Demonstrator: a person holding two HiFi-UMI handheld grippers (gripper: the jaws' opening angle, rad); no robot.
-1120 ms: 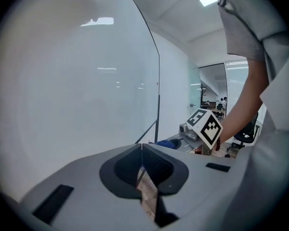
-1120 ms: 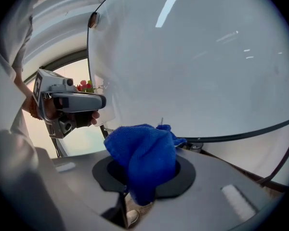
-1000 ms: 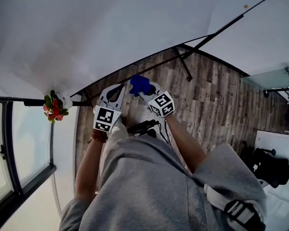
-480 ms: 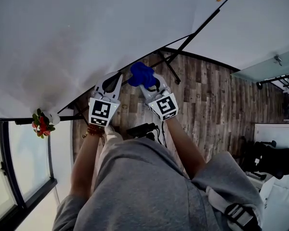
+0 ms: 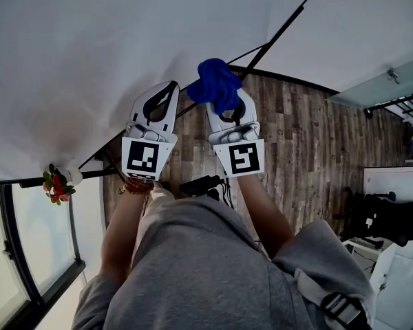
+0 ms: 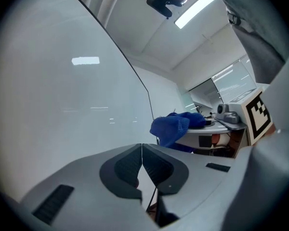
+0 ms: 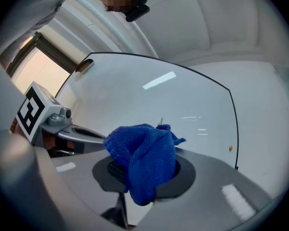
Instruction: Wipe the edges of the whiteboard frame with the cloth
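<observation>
The right gripper (image 7: pixel 143 179) pinches the blue cloth (image 5: pixel 215 84), bunched near the whiteboard frame (image 7: pixel 234 129). The left gripper (image 6: pixel 142 159), beside the same frame edge, has its jaws pressed together on nothing.

CAUTION: The cloth overhangs the jaws loosely. Drag along the frame could pull it free, and the bare jaws could then scrape the frame.

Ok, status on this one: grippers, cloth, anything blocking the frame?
Left gripper shut, empty. Right gripper shut on blue cloth. Cloth up by the whiteboard frame, contact unclear. Nothing seen in the way.
</observation>
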